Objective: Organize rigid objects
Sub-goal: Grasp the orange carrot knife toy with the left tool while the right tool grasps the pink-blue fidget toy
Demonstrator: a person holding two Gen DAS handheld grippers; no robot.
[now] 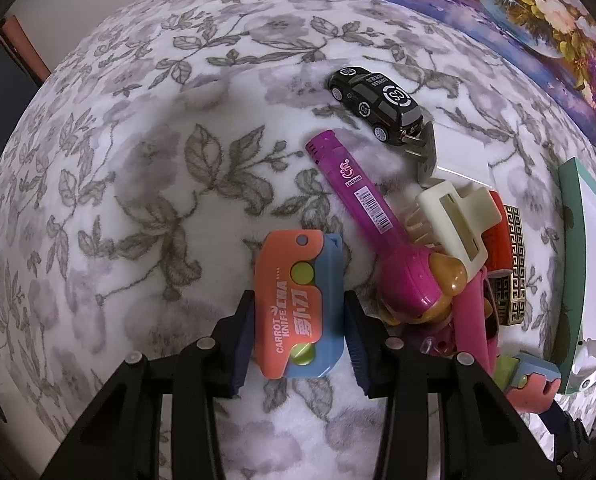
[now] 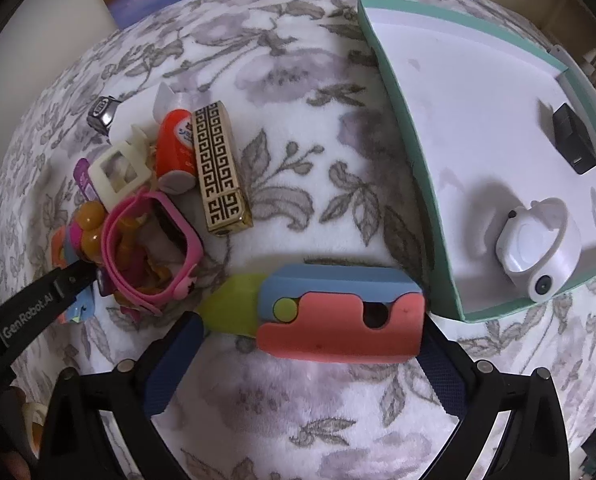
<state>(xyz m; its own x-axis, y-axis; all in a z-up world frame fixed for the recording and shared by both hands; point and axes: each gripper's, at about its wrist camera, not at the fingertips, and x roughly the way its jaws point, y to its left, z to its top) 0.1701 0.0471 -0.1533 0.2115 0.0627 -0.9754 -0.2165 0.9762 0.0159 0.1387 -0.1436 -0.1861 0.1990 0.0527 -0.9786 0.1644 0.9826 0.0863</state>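
Observation:
My left gripper (image 1: pixel 298 328) is shut on an orange and blue carrot knife toy (image 1: pixel 298 304) on the floral cloth. My right gripper (image 2: pixel 310 344) is open around a second carrot knife toy (image 2: pixel 338 312) with its green blade out to the left. The toy touches the right finger and stands apart from the left one. A teal-rimmed white tray (image 2: pixel 406 152) lies just right of it and holds a white round device (image 2: pixel 538 248) and a small black block (image 2: pixel 574 144).
A pile lies between the grippers: magenta flashlight (image 1: pixel 362 208), black toy car (image 1: pixel 378 104), cream hair clip (image 1: pixel 458 220), pink watch (image 2: pixel 150 248), red bottle (image 2: pixel 176 148), gold patterned box (image 2: pixel 220 168), white charger (image 1: pixel 454 152). A flower painting (image 1: pixel 518 20) stands behind.

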